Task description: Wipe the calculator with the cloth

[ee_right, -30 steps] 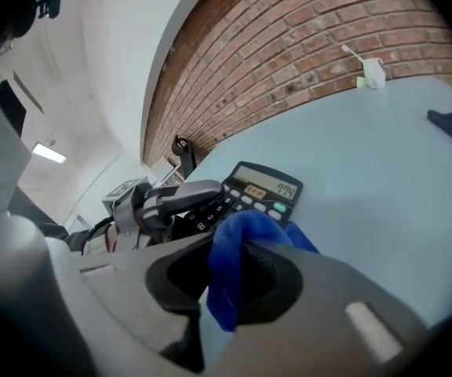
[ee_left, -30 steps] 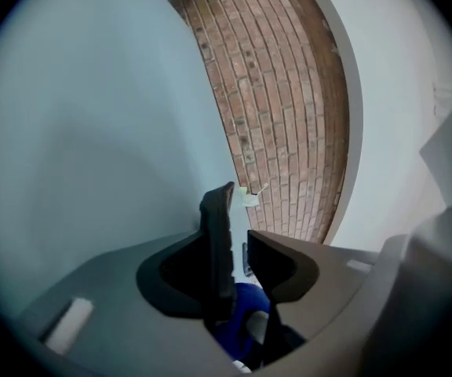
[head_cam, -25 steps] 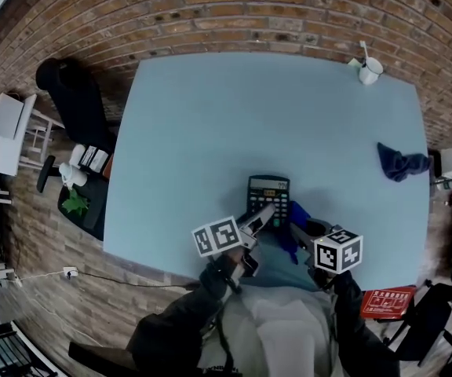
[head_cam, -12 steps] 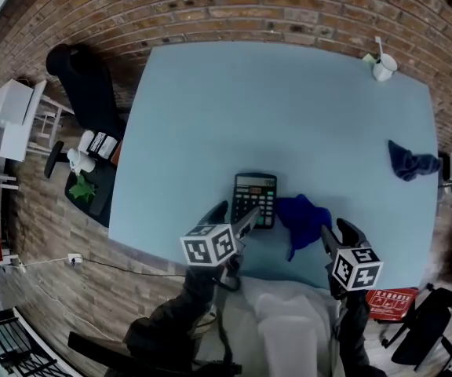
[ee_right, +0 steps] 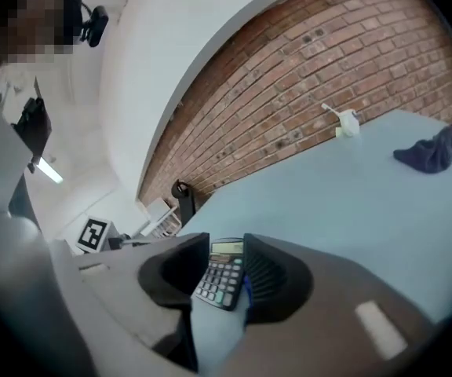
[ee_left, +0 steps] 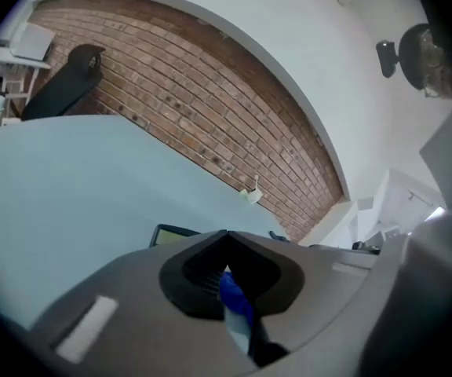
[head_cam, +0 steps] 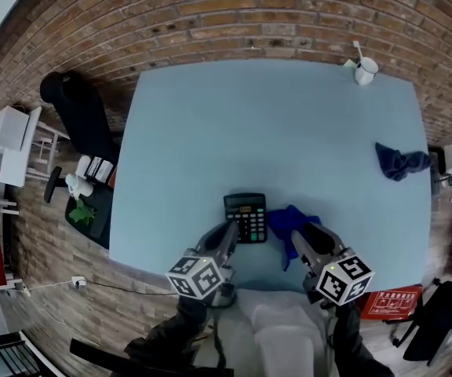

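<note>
The black calculator (head_cam: 246, 216) lies flat on the light blue table (head_cam: 273, 132) near its front edge, and the bright blue cloth (head_cam: 293, 225) lies crumpled against its right side. My left gripper (head_cam: 227, 236) hangs above the calculator's near left corner, shut with nothing in it. In the left gripper view the tips (ee_left: 226, 234) meet, and the cloth (ee_left: 234, 293) shows below them. My right gripper (head_cam: 304, 240) hovers over the cloth's near edge. Its jaws (ee_right: 226, 242) are closing with nothing between them; the calculator (ee_right: 222, 277) shows through the gap, on the table beyond.
A white mug (head_cam: 367, 71) with a spoon stands at the far right corner. A dark blue rag (head_cam: 399, 162) lies at the table's right edge. A black chair (head_cam: 77, 104) stands off the left side, and a red item (head_cam: 387, 301) sits below the front right corner.
Both grippers have lifted off and drawn back toward me. The right one let go of the blue cloth, which now lies loose beside the calculator. The left jaws opened, then shut.
</note>
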A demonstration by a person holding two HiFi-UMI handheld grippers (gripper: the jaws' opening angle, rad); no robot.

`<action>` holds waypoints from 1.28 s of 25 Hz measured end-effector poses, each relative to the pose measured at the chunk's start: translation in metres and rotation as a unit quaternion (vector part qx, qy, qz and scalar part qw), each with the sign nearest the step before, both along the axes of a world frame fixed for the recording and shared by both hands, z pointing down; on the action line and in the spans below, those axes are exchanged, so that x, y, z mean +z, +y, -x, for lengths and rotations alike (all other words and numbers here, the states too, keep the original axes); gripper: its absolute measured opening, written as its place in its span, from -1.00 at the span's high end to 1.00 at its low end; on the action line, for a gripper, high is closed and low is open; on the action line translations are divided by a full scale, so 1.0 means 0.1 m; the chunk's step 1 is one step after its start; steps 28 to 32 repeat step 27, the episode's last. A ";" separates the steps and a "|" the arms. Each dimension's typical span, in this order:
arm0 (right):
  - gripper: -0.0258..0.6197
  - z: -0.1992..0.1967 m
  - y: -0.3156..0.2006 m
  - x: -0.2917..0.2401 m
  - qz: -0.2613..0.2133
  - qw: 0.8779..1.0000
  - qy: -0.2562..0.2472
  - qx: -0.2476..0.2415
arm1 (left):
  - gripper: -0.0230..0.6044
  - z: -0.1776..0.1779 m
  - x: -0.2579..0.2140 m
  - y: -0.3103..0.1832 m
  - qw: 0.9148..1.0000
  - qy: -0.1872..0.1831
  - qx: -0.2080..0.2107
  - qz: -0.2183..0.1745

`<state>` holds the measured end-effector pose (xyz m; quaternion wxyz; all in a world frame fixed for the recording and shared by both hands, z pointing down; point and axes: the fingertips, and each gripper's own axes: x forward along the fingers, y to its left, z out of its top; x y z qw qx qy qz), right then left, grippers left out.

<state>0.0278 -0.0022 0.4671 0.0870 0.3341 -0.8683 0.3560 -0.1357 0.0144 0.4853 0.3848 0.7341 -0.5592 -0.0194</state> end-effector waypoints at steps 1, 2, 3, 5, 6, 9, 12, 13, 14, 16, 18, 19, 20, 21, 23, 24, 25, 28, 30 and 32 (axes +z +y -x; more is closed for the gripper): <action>0.51 0.06 0.02 -0.01 0.006 1.000 -0.015 -0.007 | 0.91 -0.03 0.01 0.02 1.000 0.013 0.003 0.002; 0.55 0.11 0.05 -0.01 0.010 1.000 -0.024 -0.013 | 0.91 -0.06 0.01 0.04 1.000 0.023 0.005 0.005; 0.61 0.15 0.07 0.01 0.013 0.999 -0.027 -0.018 | 0.91 -0.07 0.02 0.05 0.999 0.032 0.006 0.007; 0.73 0.22 0.12 0.07 0.017 0.999 -0.019 -0.030 | 0.90 -0.07 0.04 0.08 0.999 0.044 0.006 0.009; 0.79 0.25 0.16 0.11 0.018 0.999 -0.012 -0.036 | 0.90 -0.06 0.04 0.10 0.999 0.050 0.004 0.011; 0.91 0.33 0.24 0.20 0.021 0.998 0.001 -0.055 | 0.90 -0.02 0.09 0.16 0.997 0.067 -0.006 0.022; 0.91 0.38 0.29 0.23 0.012 0.997 0.014 -0.072 | 0.91 0.00 0.13 0.20 0.996 0.081 -0.012 0.030; 0.91 0.40 0.30 0.23 0.010 0.997 0.016 -0.076 | 0.90 0.01 0.15 0.21 0.996 0.084 -0.013 0.031; 0.91 0.42 0.31 0.23 0.010 0.997 0.018 -0.079 | 0.91 0.01 0.15 0.22 0.996 0.086 -0.014 0.032; 0.91 0.43 0.33 0.24 0.010 0.996 0.022 -0.083 | 0.90 0.01 0.16 0.23 0.995 0.091 -0.014 0.033; 0.91 0.42 0.33 0.25 0.010 0.996 0.025 -0.083 | 0.91 -0.01 0.16 0.23 0.995 0.094 -0.012 0.032; 0.91 0.42 0.33 0.26 0.010 0.996 0.027 -0.083 | 0.90 -0.01 0.16 0.24 0.995 0.096 -0.012 0.032; 0.91 0.41 0.34 0.26 0.010 0.996 0.028 -0.083 | 0.91 -0.02 0.16 0.25 0.995 0.098 -0.011 0.032; 0.92 0.41 0.34 0.26 0.010 0.996 0.030 -0.083 | 0.90 -0.02 0.16 0.25 0.994 0.099 -0.011 0.033; 0.91 0.42 0.35 0.27 0.010 0.996 0.033 -0.084 | 0.90 -0.02 0.18 0.26 0.994 0.103 -0.012 0.036; 0.91 0.42 0.36 0.28 0.010 0.996 0.034 -0.085 | 0.91 -0.02 0.19 0.26 0.994 0.105 -0.013 0.037; 0.91 0.42 0.36 0.29 0.010 0.996 0.035 -0.085 | 0.90 -0.02 0.19 0.26 0.993 0.107 -0.014 0.037; 0.91 0.42 0.37 0.31 0.011 0.995 0.038 -0.087 | 0.91 -0.02 0.21 0.25 0.993 0.111 -0.015 0.038; 0.91 0.42 0.37 0.31 0.011 0.995 0.038 -0.087 | 0.91 -0.02 0.21 0.25 0.993 0.111 -0.015 0.038; 0.91 0.42 0.37 0.31 0.011 0.995 0.038 -0.087 | 0.91 -0.02 0.21 0.25 0.993 0.111 -0.015 0.038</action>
